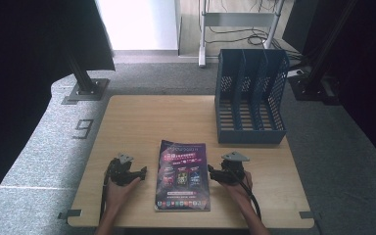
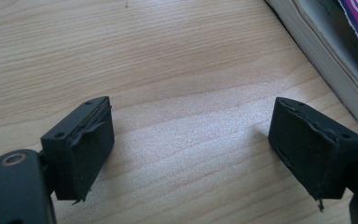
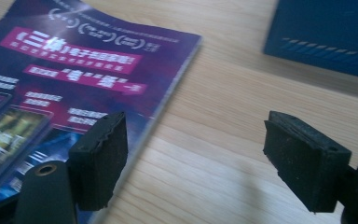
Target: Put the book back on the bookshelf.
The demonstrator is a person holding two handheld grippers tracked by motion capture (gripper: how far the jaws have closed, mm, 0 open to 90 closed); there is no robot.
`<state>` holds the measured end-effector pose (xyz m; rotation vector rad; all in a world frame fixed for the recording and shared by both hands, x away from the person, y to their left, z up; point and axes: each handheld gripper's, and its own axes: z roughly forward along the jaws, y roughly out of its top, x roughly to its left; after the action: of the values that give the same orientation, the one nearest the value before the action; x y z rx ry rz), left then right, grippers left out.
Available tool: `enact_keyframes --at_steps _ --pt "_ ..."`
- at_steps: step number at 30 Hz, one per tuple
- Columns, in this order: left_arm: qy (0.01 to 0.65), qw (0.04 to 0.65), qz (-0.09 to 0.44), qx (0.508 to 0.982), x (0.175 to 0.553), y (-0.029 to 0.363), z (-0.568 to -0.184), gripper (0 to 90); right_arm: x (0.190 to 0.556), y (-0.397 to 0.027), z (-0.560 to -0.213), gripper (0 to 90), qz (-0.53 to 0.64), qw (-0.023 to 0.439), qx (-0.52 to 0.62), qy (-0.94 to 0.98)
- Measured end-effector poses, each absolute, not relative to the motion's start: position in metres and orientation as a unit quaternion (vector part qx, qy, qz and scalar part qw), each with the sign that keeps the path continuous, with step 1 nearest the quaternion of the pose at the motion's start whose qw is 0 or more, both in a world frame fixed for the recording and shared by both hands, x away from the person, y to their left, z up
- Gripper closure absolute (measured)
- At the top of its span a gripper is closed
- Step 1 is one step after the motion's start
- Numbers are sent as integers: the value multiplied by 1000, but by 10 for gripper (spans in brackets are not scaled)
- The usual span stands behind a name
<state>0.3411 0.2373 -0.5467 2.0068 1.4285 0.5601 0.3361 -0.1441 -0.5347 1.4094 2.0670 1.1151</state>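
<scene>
On the wooden table (image 1: 127,117) we rested the left gripper (image 1: 139,172) and right gripper (image 1: 211,170), jaws wide and empty, flanking the magazine (image 1: 183,175) lying flat between them, presumably ready to lift it; beyond stood the blue file rack (image 1: 250,98).

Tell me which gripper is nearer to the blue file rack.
Right. The right gripper sits just below the blue file rack, by the book's right edge. The left gripper is across the book, farther from it.
</scene>
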Motion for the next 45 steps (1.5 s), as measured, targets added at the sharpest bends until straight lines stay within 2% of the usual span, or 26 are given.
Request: enact_keyframes --at_steps 18,28,33,37,41,45 --pt "539 303 211 757 341 237 -547 140 336 -119 -546 207 408 156 482 759" --pt "534 307 208 759 341 238 -546 149 336 -110 -551 208 398 147 470 774" --pt "544 328 191 749 340 239 -545 161 335 -109 -552 240 397 151 461 779" --pt "535 336 197 749 337 234 -539 165 334 -108 -552 266 402 150 457 780" --pt "524 361 182 750 332 227 -531 166 333 -108 -552 343 409 144 449 781" --pt "518 380 168 748 331 219 -524 166 332 -107 -553 347 410 145 450 779"
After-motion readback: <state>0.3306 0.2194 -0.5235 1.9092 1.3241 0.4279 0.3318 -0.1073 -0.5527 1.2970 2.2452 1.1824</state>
